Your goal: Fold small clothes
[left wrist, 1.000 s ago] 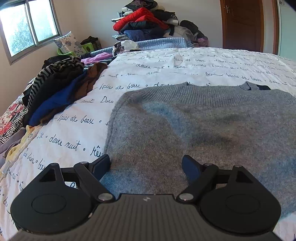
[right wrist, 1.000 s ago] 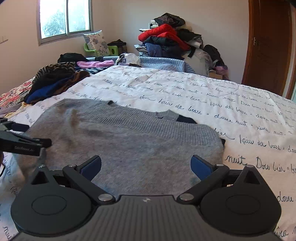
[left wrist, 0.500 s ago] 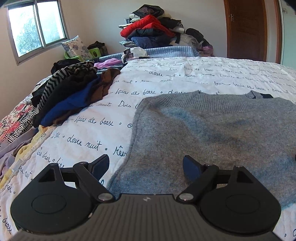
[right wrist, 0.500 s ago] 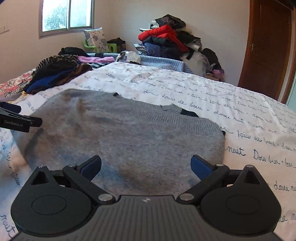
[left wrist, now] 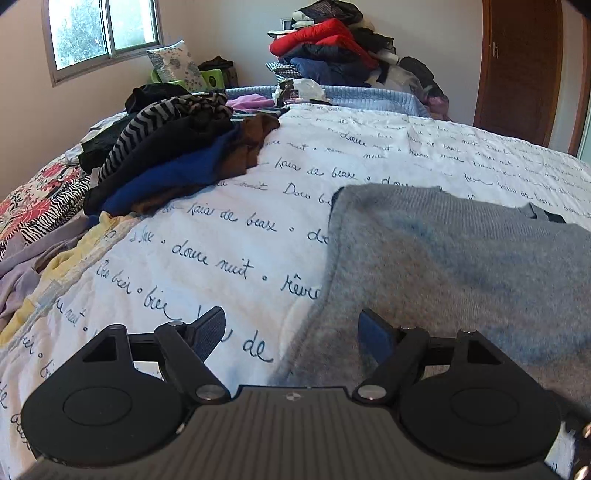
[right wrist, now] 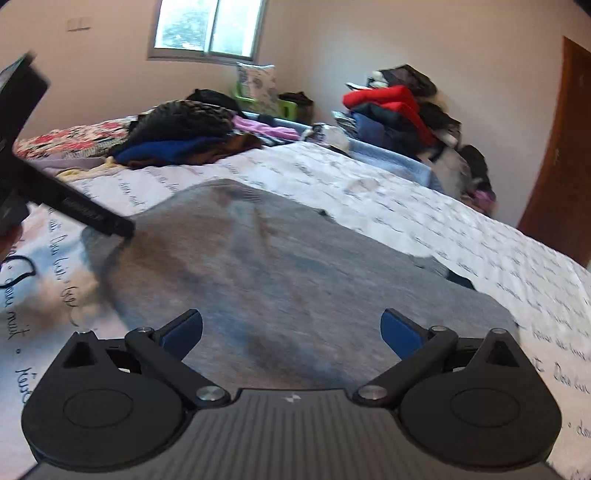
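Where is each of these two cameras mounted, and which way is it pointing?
Left wrist: sits on the left gripper, looking forward and down over the grey sweater's left edge and the script-printed bedspread; its own two open fingers show.
Right wrist: sits on the right gripper, looking across the sweater's middle; its own open fingers show, and the left gripper at the left edge.
Shared: the sweater, the bedspread, the folded clothes stack, the window and the red-topped clothes heap.
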Tool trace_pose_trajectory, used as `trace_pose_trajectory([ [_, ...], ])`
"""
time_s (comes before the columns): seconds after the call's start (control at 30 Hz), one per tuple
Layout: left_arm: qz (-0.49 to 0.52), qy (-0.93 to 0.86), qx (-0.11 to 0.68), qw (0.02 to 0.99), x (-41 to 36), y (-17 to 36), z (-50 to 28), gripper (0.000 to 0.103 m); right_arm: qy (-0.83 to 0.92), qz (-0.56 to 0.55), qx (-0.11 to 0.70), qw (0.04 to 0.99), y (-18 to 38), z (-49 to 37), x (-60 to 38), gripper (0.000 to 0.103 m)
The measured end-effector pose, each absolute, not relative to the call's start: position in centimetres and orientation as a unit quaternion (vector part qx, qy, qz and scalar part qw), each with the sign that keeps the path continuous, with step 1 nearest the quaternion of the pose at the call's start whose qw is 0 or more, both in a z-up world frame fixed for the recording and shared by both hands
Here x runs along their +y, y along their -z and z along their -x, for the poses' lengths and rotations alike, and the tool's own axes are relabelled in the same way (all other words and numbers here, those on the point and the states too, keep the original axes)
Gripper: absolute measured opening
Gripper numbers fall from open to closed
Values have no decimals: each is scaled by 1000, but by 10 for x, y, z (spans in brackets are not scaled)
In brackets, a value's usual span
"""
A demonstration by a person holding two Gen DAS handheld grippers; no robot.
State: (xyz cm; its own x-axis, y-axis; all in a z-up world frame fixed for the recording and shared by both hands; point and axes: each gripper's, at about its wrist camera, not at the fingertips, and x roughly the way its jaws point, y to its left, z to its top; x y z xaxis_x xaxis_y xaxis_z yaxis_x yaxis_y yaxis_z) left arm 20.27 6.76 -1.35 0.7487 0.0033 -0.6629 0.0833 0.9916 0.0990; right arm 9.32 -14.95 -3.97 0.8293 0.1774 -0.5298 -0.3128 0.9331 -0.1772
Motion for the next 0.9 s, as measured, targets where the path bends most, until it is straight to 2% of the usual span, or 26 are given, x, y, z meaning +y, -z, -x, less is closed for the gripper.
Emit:
trace_pose_trajectory([
  [0.23, -87, 17, 351, 932, 54, 7, -224, 85, -170, 167, 264, 935, 56, -94, -101, 103],
  [0.63, -96, 4, 352, 931, 37, 14, -231, 87, -154, 170, 266, 936, 60, -95, -96, 103],
  [0.9, -96, 2, 347, 933, 46, 8, -242, 87, -128, 249, 235, 931, 71, -87, -73, 103],
])
